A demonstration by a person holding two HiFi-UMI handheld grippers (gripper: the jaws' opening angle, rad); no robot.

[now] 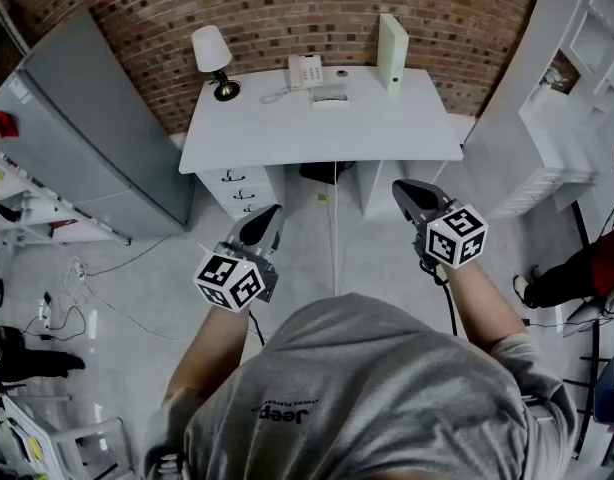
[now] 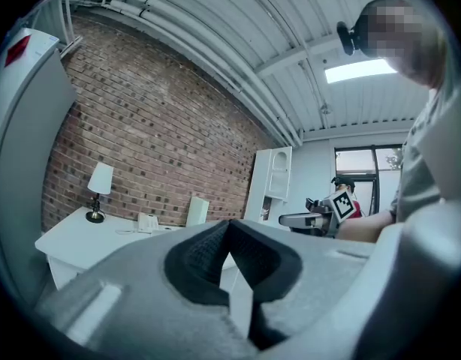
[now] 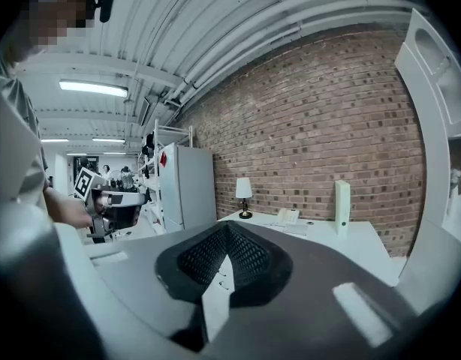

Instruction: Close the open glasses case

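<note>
Held out in front, the left gripper (image 1: 264, 220) and right gripper (image 1: 407, 194) both have jaws pressed together.

The desk (image 1: 287, 133) is white, the brick wall (image 1: 287, 13) red-brown, the cabinet (image 1: 87, 118) and shirt (image 1: 367, 388) grey.

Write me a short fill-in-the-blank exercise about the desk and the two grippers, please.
1. On the white desk, the lamp stands near the ____ end in the head view.
2. The glasses case lies just in front of the ____.
3. The wall behind the desk is made of ____.
4. The jaws of the left gripper and the right gripper are ____, with nothing between them.
Missing words: left; telephone; brick; shut.
</note>
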